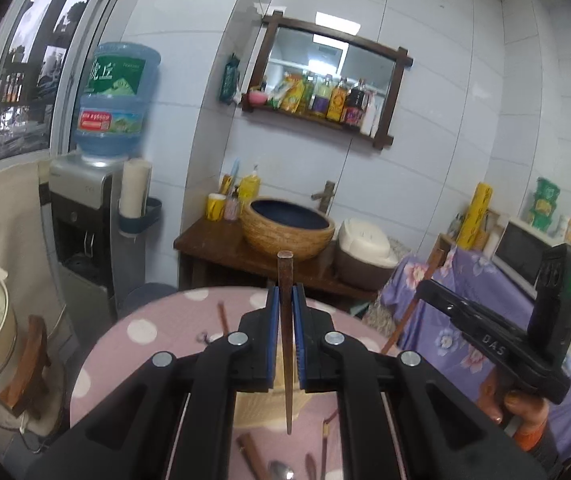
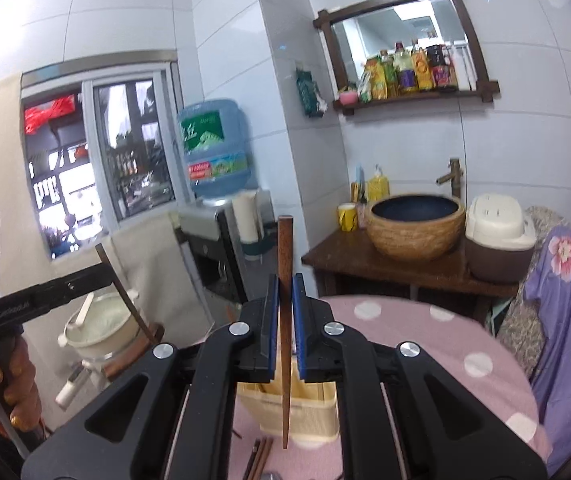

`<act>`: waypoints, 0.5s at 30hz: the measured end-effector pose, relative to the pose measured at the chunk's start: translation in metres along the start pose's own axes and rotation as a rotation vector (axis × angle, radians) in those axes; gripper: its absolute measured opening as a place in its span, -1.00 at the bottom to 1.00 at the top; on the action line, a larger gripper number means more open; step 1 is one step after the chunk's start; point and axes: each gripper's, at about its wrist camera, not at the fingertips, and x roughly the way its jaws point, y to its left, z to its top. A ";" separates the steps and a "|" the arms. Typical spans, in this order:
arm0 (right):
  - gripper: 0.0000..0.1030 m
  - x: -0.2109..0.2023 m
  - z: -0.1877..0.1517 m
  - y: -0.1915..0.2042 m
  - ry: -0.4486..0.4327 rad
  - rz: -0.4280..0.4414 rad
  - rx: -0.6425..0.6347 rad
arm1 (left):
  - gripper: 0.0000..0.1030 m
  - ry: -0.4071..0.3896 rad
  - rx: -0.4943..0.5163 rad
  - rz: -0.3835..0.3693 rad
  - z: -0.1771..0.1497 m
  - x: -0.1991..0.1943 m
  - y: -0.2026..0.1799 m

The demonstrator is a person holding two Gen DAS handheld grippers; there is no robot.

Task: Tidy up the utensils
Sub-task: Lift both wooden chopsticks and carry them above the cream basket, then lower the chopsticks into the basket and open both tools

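My left gripper (image 1: 285,300) is shut on a brown wooden chopstick (image 1: 285,344) that stands upright between its blue pads, above the pink dotted table (image 1: 157,320). My right gripper (image 2: 285,292) is shut on a second brown chopstick (image 2: 285,320), also upright, above a cream utensil holder (image 2: 305,412). The right gripper shows in the left wrist view (image 1: 425,286) with its chopstick (image 1: 413,304). The left gripper shows in the right wrist view (image 2: 105,268) with its chopstick (image 2: 125,296). Loose chopsticks (image 1: 253,452) and a metal spoon (image 1: 281,470) lie on the table.
Another chopstick (image 1: 222,316) lies at the table's far side. A wooden stand with a woven basin (image 1: 287,228) and a rice cooker (image 1: 365,252) is behind the table. A water dispenser (image 1: 85,216) stands at the left. A white pot (image 2: 97,324) sits on a stool.
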 end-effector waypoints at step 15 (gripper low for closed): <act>-0.85 0.091 -0.009 -0.006 0.030 -0.124 -0.012 | -0.84 0.021 -0.059 0.073 0.006 0.084 0.021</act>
